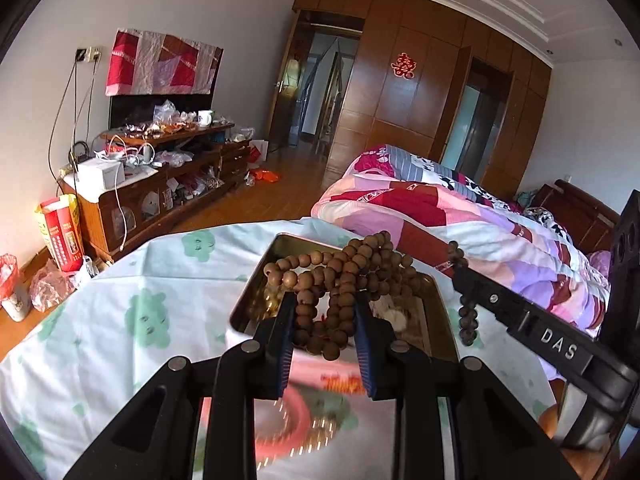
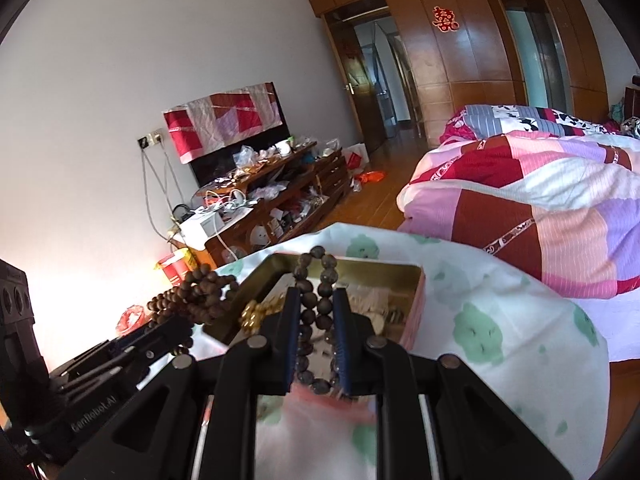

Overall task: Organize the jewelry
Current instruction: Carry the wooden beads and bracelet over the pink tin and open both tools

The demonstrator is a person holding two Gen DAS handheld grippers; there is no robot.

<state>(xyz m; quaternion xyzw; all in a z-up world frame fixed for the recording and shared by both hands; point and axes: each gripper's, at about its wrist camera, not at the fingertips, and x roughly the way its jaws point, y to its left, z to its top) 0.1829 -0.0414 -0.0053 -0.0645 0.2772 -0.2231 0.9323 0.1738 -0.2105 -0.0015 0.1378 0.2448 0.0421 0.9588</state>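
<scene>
My left gripper [image 1: 325, 307] is shut on a bunched string of brown wooden beads [image 1: 340, 272], held above an open metal tin [image 1: 256, 288] on a cloth-covered table. The right gripper [image 1: 464, 276] comes in from the right of the left wrist view with a dark bead bracelet [image 1: 468, 320] hanging from it. In the right wrist view my right gripper [image 2: 317, 304] is shut on that dark bead bracelet [image 2: 320, 292] over the same tin [image 2: 416, 304]. Gold beads [image 2: 254, 314] lie inside the tin. The left gripper [image 2: 172, 328] with its brown beads [image 2: 192, 296] shows at the left.
A white cloth with green flowers [image 1: 132, 312] covers the table. A blurred pink lid or tray [image 1: 304, 408] lies under the left gripper. A bed with a patchwork quilt [image 1: 460, 216] stands to the right, a cluttered wooden cabinet [image 1: 160, 184] to the left.
</scene>
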